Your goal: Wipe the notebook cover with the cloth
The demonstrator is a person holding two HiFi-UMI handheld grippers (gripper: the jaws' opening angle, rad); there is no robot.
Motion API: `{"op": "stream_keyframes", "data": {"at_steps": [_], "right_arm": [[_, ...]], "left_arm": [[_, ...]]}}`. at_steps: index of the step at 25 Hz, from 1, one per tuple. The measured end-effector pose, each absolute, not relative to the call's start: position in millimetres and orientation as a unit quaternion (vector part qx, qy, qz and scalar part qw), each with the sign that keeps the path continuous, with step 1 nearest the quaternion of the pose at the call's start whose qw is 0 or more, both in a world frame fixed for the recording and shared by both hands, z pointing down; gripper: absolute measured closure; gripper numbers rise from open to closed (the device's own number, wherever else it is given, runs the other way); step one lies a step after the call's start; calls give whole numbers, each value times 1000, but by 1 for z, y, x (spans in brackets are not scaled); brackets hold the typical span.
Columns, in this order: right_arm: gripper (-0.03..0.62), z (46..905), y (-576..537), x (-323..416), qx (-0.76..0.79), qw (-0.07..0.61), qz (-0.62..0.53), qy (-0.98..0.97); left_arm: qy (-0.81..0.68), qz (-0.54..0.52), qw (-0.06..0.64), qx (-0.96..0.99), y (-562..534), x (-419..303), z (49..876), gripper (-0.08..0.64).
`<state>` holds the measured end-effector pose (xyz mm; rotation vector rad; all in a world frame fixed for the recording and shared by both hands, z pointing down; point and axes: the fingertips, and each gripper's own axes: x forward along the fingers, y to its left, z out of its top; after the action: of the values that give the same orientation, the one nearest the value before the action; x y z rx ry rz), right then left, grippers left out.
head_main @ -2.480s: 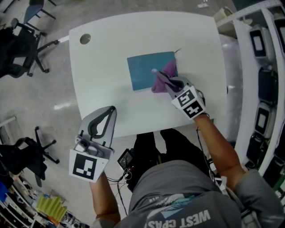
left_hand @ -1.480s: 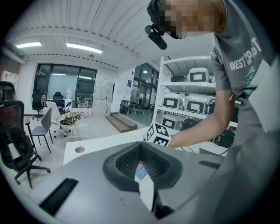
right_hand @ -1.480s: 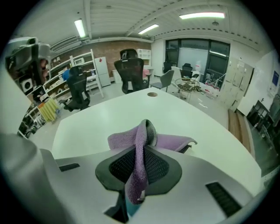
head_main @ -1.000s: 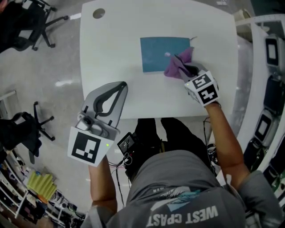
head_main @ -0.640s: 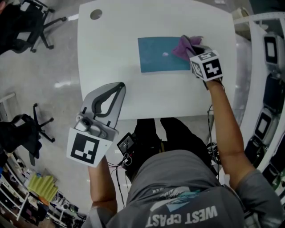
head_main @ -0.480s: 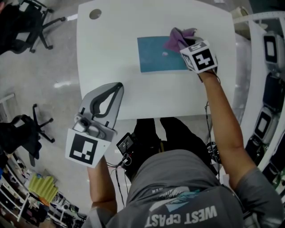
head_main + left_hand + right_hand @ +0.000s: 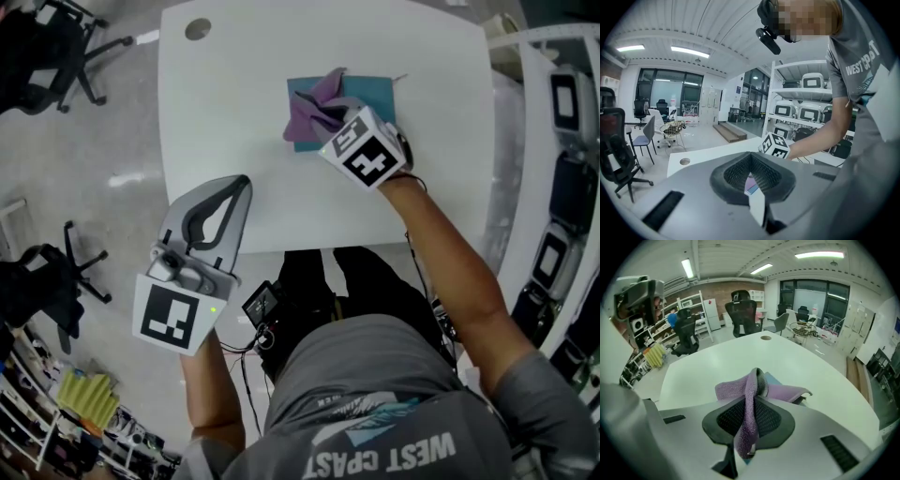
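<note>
The right arm reaches forward, bare forearm over the near edge of the white rounded worktop (image 7: 225,103). Its right gripper (image 7: 321,122) tilts steeply down towards the far left. The jaws pinch a purple terry cloth (image 7: 305,108), a fold of which runs up between the dark pads in the right gripper view. The rest of the cloth spreads over the left part of the teal rectangular notebook (image 7: 375,89), which lies flat in the worktop's far middle.

The left gripper (image 7: 236,187) is held back at the near left edge, partly over the floor, pointing forward and slightly down. Its jaw tips are pressed together with nothing between them.

Each gripper carries a cube with black-and-white square markers. The person's grey shirt (image 7: 394,412) bears white print: "WEST" reads clearly, the second word less so.

The worktop has a round grey grommet (image 7: 198,29) at its far left corner. Around it is a polished grey floor (image 7: 84,159) with black office chairs (image 7: 47,47). White shelving (image 7: 553,141) at the right holds white devices. The gripper views show ceiling strip lights, tall glazed walls and a brick wall.
</note>
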<state>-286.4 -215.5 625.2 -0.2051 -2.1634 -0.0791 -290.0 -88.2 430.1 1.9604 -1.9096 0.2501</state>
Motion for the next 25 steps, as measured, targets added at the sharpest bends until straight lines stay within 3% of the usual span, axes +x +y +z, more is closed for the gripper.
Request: {"op": "stream_keyframes", "data": {"at_steps": [13, 25], "right_arm": [[526, 634, -261, -181, -35, 497, 10, -867], [526, 623, -314, -143, 28, 494, 44, -868]], "left_arm": [[-679, 88, 189, 704, -91, -288, 426, 558], [-681, 97, 168, 706, -102, -266, 405, 558]]}}
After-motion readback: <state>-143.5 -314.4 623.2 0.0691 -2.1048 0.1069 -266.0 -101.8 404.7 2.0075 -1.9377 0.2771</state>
